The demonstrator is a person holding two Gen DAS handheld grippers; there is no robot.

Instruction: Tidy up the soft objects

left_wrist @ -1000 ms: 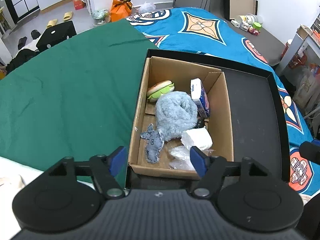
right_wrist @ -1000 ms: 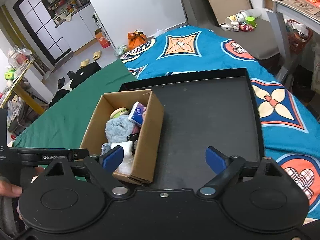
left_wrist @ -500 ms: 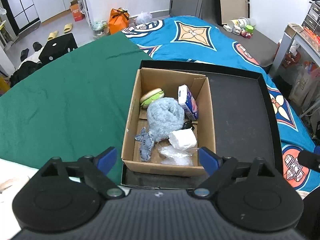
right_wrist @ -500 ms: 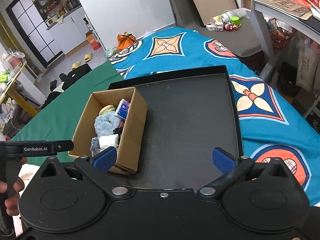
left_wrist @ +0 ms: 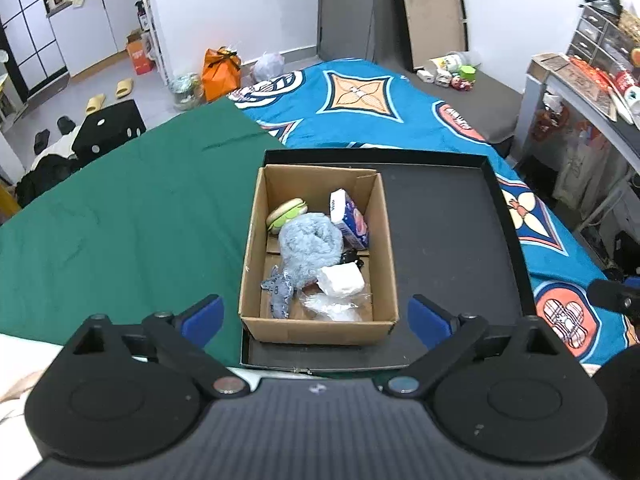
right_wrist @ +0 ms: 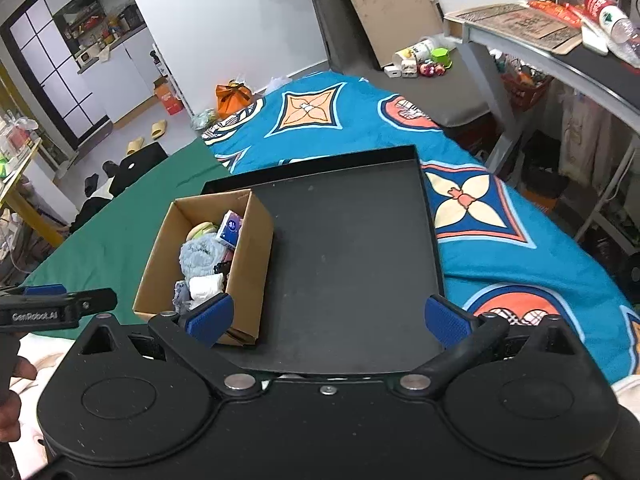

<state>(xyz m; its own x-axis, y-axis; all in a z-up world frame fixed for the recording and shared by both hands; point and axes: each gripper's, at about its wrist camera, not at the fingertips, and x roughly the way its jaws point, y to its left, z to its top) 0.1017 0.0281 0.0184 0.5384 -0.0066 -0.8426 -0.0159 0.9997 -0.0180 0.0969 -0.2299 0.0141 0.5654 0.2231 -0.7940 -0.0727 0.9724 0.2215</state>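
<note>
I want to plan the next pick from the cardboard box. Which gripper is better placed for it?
Probably the left gripper: the cardboard box lies centred between its open, empty jaws. The right gripper faces mostly the bare black tray, with the box off to its side.

Plain brown cardboard box [left_wrist: 320,326]; matt black tray [left_wrist: 448,240]; fluffy blue cloth [left_wrist: 310,242]; crinkly clear plastic bag [left_wrist: 334,307]; smooth green cloth [left_wrist: 120,220]; glossy printed packet [left_wrist: 349,220].

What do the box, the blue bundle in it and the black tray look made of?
Box: corrugated cardboard, matte brown, with folded flaps and raw edges. Blue bundle: fuzzy fabric, probably plush or chenille, judging by its shaggy pile. Tray: matte black and rigid, scuffed; plastic or coated board, cannot tell.
</note>
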